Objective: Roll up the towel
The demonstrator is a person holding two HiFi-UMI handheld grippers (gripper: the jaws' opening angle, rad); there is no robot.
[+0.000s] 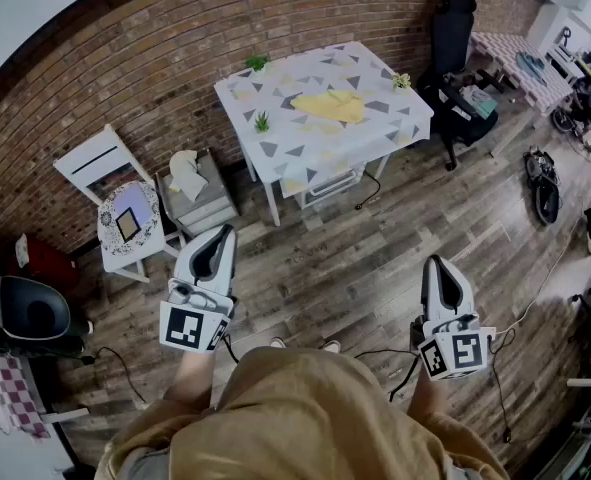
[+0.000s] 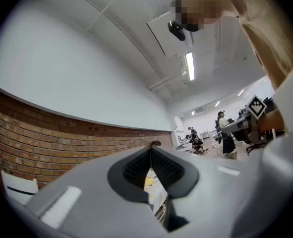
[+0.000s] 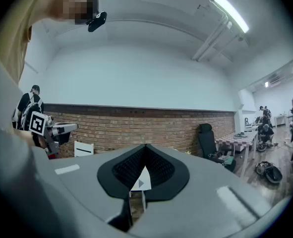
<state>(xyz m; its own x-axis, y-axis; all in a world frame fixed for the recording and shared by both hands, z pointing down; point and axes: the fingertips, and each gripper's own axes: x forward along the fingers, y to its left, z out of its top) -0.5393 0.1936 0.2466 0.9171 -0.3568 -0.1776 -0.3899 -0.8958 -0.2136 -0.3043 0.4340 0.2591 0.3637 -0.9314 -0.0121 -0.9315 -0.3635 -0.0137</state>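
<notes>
Now | step: approach, rolling not begun | yellow towel lies on bench, well ahead | left tool and right tool both closed, empty | next, likely: walk up, open jaws.

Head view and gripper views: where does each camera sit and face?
Head view: on the person's head, steeply down at the table with the yellow towel; left gripper, right gripper and torso show.
Left gripper view: on that gripper, along its shut jaws toward the brick wall; tan clothing shows.
Right gripper view: on that gripper, along its shut jaws; tan clothing shows.
Shared: both gripper views face that wall.
</notes>
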